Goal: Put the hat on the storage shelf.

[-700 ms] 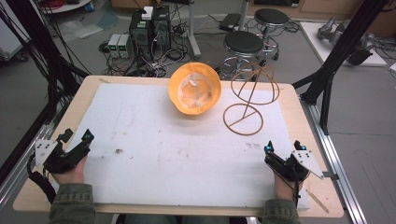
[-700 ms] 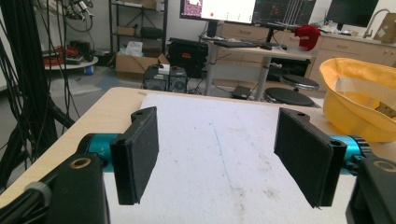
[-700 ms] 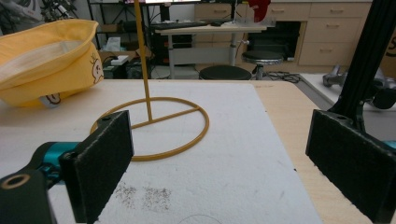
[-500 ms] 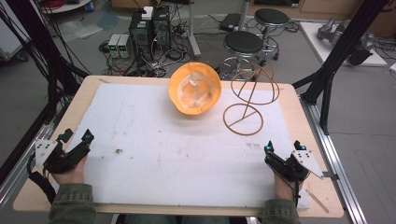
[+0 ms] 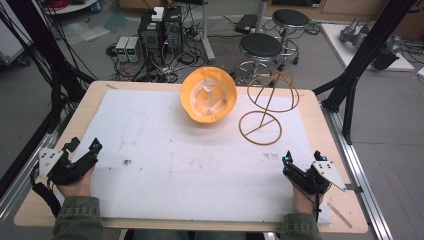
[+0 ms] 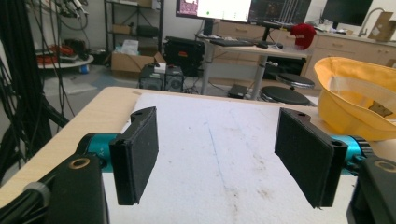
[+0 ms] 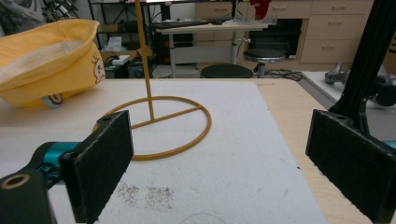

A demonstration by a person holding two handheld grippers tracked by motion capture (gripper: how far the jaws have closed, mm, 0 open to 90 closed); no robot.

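Observation:
A yellow bucket hat (image 5: 208,95) lies upside down on the white foam sheet (image 5: 165,155), at the far middle of the table. Right of it stands a golden wire hat stand (image 5: 265,107) with a ring base and a domed top. My left gripper (image 5: 82,146) rests open at the sheet's near left edge, nothing between its pads (image 6: 137,151); the hat (image 6: 359,100) shows far to its right. My right gripper (image 5: 301,156) sits open at the near right, and the stand's ring base (image 7: 159,126) lies just ahead of it, with the hat (image 7: 46,58) beyond to the left.
The wooden table (image 5: 325,120) has a bare margin around the sheet. Black frame posts (image 5: 360,65) stand off the right side and cables (image 5: 45,75) hang along the left. Two stools (image 5: 260,47) and computer boxes (image 5: 160,30) are on the floor behind the table.

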